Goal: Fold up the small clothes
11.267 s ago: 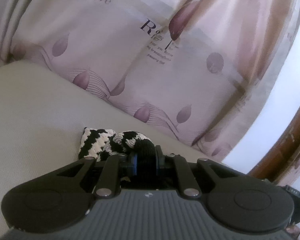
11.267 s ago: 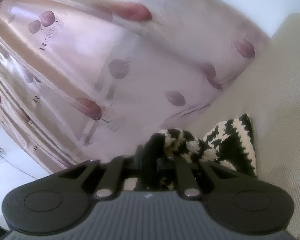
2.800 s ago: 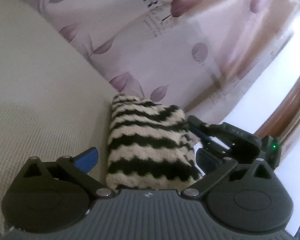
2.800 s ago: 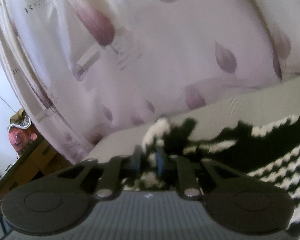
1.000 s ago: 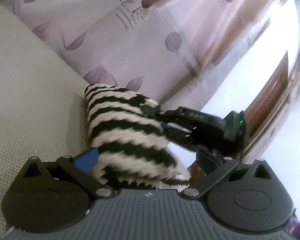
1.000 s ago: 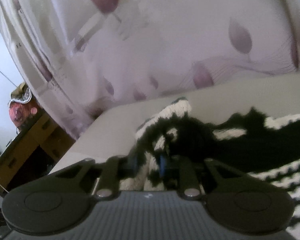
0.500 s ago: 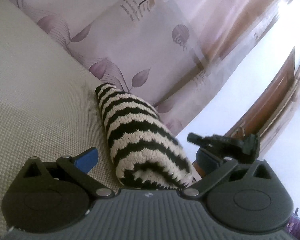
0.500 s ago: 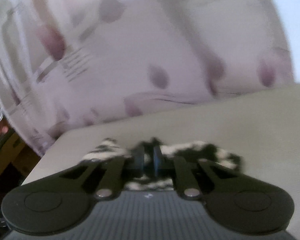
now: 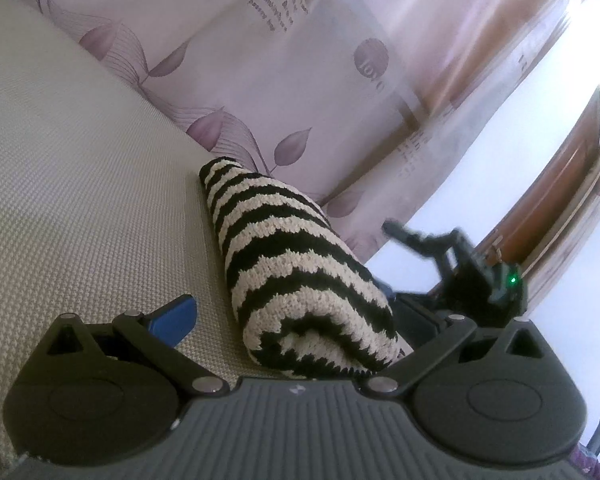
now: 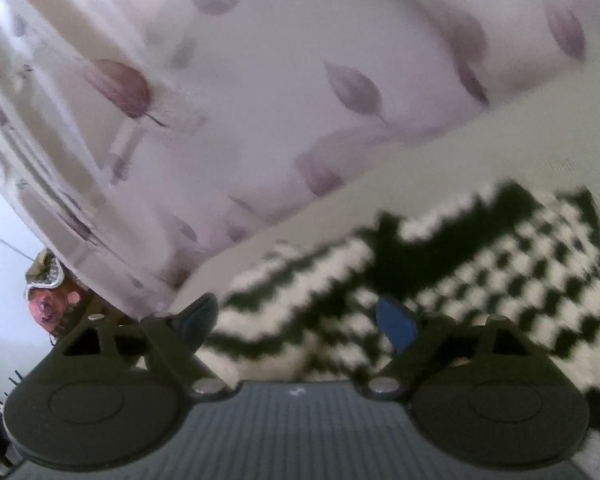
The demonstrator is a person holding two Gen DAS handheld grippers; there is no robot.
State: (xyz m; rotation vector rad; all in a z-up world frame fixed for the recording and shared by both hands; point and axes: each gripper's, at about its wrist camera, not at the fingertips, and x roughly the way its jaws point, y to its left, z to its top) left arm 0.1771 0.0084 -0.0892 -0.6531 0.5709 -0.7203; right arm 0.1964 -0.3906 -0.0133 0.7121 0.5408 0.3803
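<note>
A black-and-cream zigzag knit garment (image 9: pixel 292 264) lies folded in a thick roll on the beige textured surface (image 9: pixel 80 200). My left gripper (image 9: pixel 300 320) is open, its blue-padded fingers (image 9: pixel 176 316) on either side of the roll's near end, not touching it. My right gripper (image 10: pixel 300 320) is open over the same knit (image 10: pixel 480 272), which is blurred below it. The right gripper also shows in the left wrist view (image 9: pixel 460 276), just right of the roll.
A pale curtain with purple leaf prints (image 9: pixel 300 80) hangs close behind the surface. A brown wooden door frame (image 9: pixel 560 184) stands at the right. A wooden cabinet with a pink ornament (image 10: pixel 48 300) is at the lower left of the right wrist view.
My right gripper has opened and let go of the knit. The folded roll has settled on the surface. My left gripper has stayed open around its near end.
</note>
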